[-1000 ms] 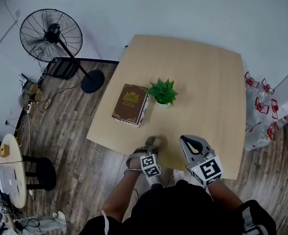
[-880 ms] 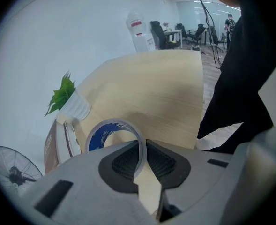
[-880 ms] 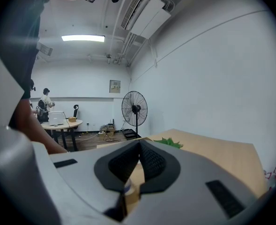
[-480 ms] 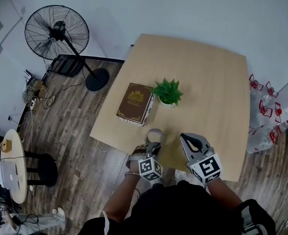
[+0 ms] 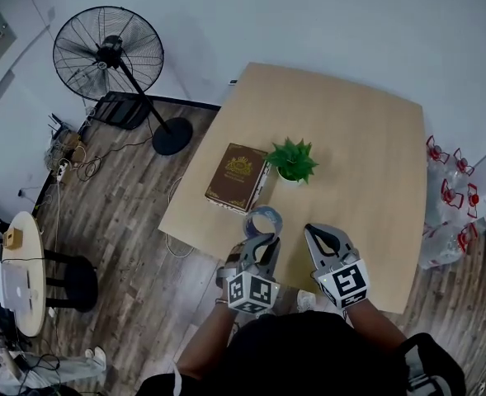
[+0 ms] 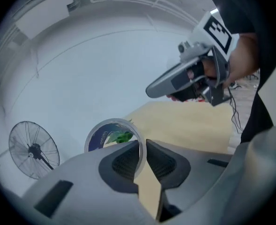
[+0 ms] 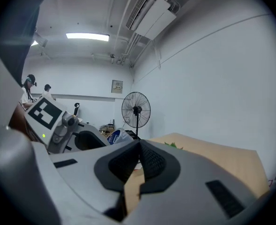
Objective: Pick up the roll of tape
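Wood-plank floor (image 5: 119,213), white walls, and a light wooden table (image 5: 366,139) in the middle; all places below are relative to that table. Black pedestal fan (image 5: 108,52) stands on the floor off the table's far-left corner. Small round side table (image 5: 16,287) is well off to the table's left. Clear water bottles with red caps (image 5: 449,196) sit on the floor just past the table's right edge. Person in a dark top stands at the table's near edge, one gripper in each hand.

On the table: a brown book with gold print (image 5: 238,176) lies flat near the left edge. A small green potted plant (image 5: 293,160) stands upright just beside the book's right side, toward the table centre.

Right gripper (image 5: 318,236) hovers over the table's near edge. Its jaws are closed, the tips meet, and nothing is between them.

Left gripper (image 5: 263,242) is over the table's near-left edge, beside the right gripper. Its jaws are narrow and clamped on the roll of tape (image 5: 263,220). The pads pinch the ring's wall, one pad inside the hole and one outside. The roll is clear tape with a blue-printed core. It is held on edge in the air, off the tabletop, just in front of the book's near end. The left gripper view shows the plant through the ring's hole.
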`<state>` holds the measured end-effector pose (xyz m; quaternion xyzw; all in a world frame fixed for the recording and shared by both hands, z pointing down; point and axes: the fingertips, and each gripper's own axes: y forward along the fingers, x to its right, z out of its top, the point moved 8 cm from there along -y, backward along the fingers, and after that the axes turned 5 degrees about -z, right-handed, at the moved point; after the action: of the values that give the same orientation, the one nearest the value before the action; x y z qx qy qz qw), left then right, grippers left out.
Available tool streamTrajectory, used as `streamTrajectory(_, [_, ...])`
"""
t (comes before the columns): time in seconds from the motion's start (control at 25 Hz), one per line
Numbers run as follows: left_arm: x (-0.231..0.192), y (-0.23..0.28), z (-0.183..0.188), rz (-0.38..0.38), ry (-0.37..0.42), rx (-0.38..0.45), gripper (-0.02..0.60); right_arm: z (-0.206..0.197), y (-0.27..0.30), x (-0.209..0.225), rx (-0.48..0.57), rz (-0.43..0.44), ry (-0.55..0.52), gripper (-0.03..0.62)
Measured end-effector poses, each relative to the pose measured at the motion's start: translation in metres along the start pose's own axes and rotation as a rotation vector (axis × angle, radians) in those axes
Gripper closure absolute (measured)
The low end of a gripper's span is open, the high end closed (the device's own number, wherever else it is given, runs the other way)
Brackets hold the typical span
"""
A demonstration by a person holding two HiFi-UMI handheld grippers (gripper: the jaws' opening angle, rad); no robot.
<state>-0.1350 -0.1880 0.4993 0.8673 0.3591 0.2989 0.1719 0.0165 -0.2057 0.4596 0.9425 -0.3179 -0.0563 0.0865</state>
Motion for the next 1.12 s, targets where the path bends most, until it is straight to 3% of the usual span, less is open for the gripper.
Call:
streamTrajectory(0.24, [-0.009, -0.030, 0.027, 0.063, -0.202, 0.195, 0.532, 0.017, -0.004, 0.003, 0.076, -0.044, -0.015, 0.599])
streamTrajectory(0.64, [-0.026, -0.071, 0.049, 0.107, -0.472, 0.408, 0.532, 0.039, -0.009, -0.009, 0.095, 0.044, -0.032, 0.599])
streamTrajectory(1.12, [-0.036, -0.093, 0.049, 0.169, -0.513, 0.494, 0.532, 0.071, -0.011, -0.012, 0.173, 0.022, -0.047, 0.600])
